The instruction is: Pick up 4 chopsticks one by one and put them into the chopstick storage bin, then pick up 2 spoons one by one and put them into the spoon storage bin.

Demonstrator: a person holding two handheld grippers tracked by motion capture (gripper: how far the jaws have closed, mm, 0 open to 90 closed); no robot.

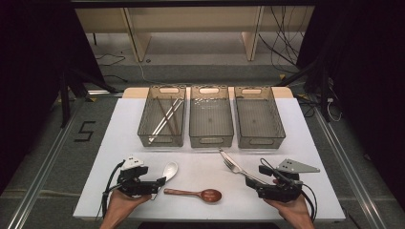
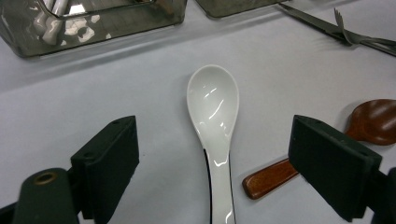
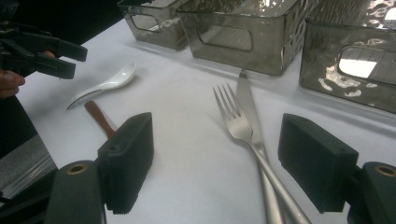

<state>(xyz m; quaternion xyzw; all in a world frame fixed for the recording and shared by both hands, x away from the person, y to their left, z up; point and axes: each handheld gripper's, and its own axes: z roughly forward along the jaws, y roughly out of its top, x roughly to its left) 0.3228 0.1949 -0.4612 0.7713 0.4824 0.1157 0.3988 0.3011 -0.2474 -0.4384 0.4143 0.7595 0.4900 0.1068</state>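
Note:
A white ceramic spoon [image 1: 170, 169] [image 2: 213, 107] lies on the white tabletop [image 1: 119, 143], with its handle between the jaws of my open left gripper [image 1: 160, 183] [image 2: 213, 135]; the jaws stand apart from it on both sides. A wooden spoon [image 1: 196, 193] [image 2: 373, 121] rests just to its right. A steel fork [image 1: 232, 165] [image 3: 238, 122] and a knife [image 1: 223, 154] [image 3: 245, 98] lie crossed, and their handles run between the jaws of my open right gripper [image 1: 253, 183] [image 3: 217, 135]. In the right gripper view, the left gripper [image 3: 70, 58] hovers over the white spoon [image 3: 105, 85].
Three smoked see-through bins stand in a row at the back: the left bin [image 1: 161, 141] holds chopsticks [image 1: 165, 117], while the middle bin [image 1: 211, 141] and the right bin [image 1: 261, 141] look empty. The table's front edge runs just under my hands.

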